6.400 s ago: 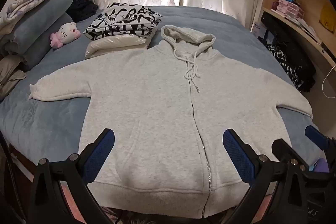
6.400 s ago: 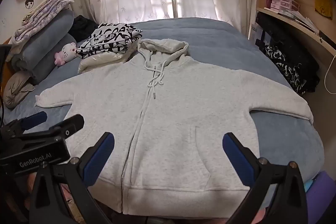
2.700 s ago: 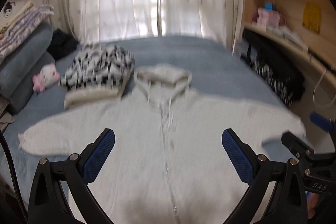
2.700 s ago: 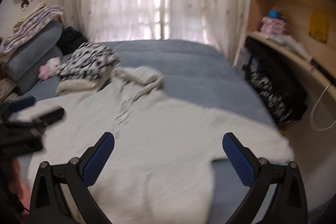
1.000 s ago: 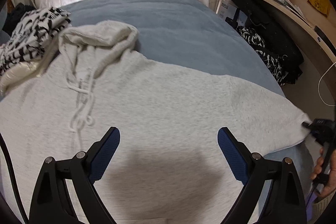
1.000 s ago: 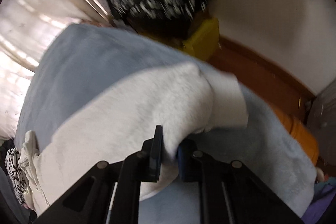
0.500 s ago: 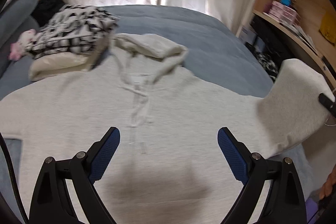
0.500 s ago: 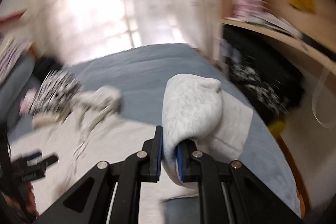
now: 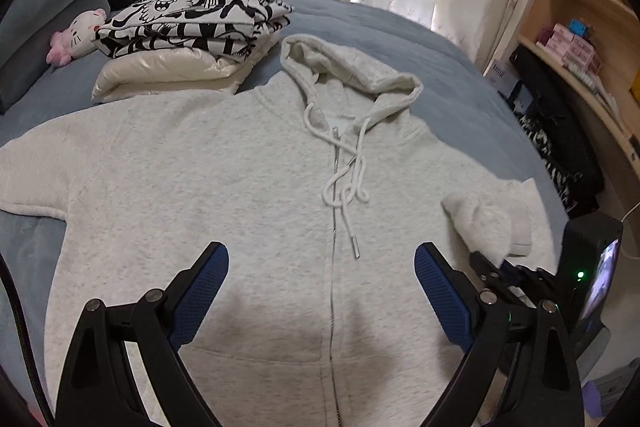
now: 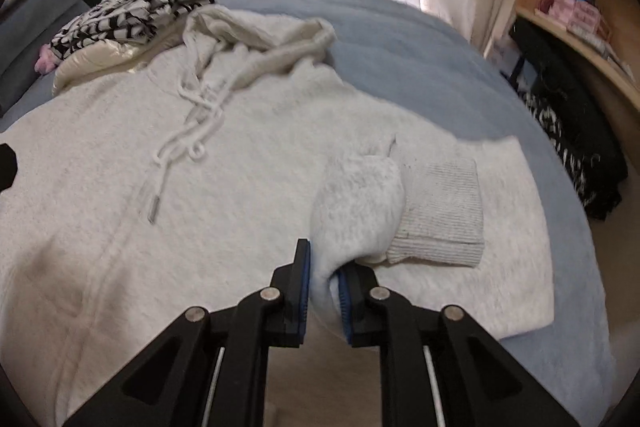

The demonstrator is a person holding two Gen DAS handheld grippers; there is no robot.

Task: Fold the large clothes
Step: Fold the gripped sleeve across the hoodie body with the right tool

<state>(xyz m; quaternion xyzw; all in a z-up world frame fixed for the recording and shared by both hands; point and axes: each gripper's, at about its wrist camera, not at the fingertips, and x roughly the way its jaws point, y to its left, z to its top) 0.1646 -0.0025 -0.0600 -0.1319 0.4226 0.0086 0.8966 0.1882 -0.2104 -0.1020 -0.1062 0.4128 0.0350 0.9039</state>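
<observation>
A light grey zip hoodie [image 9: 240, 167] lies face up on the blue bed cover [image 9: 440, 67], hood toward the curtains. Its right sleeve [image 10: 360, 195] is folded inward over the body, with the ribbed cuff [image 10: 440, 203] lying flat. My right gripper [image 10: 324, 263] has a bunch of that sleeve between its pads, and its jaws are opening slightly. In the left wrist view, the right gripper [image 9: 488, 267] shows at the sleeve's end [image 9: 484, 223]. My left gripper [image 9: 320, 259] hovers open over the zip on the lower front and holds nothing.
A folded black-and-white garment [image 9: 192, 15] rests on a cream puffer jacket [image 9: 168, 71] at the back left, next to a plush toy [image 9: 76, 35]. Grey pillows stand further left. Wooden shelves [image 9: 580, 47] and dark clothes [image 9: 560, 139] line the right side.
My right gripper has carried the sleeve from the bed's right edge inward and laid it over the hoodie's body. My left gripper has shifted left, over the zip.
</observation>
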